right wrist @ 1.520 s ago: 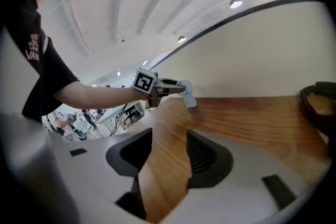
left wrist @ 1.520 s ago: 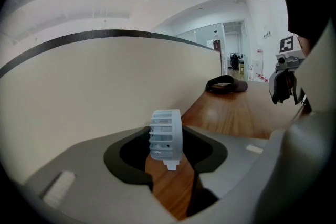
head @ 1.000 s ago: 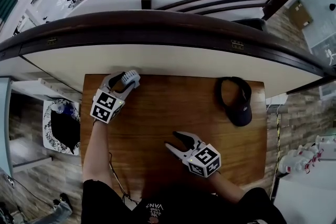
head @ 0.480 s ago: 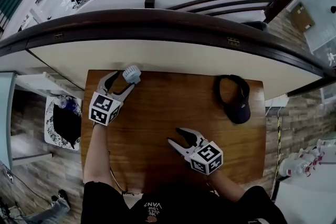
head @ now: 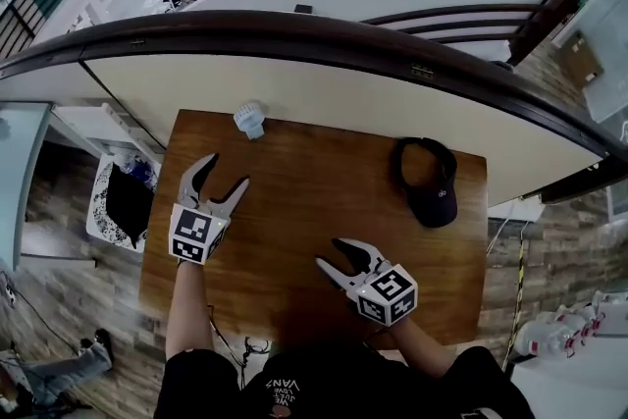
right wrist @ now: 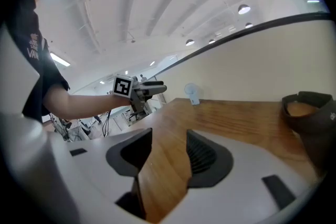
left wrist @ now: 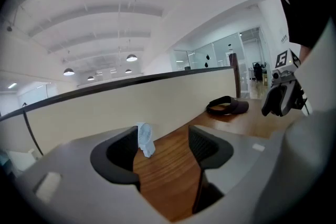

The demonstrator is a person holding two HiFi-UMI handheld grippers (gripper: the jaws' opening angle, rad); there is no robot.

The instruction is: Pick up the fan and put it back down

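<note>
The small white plastic fan [head: 249,120] stands upright on the brown wooden tabletop [head: 304,211], close to its far left corner. The left tongs [head: 226,172] are wide apart with nothing between them, near the fan but not touching it. The right tongs [head: 330,254] are wide too and hold nothing, near the front edge. A dark cloth cap [head: 429,189] lies by the far right corner.
</note>
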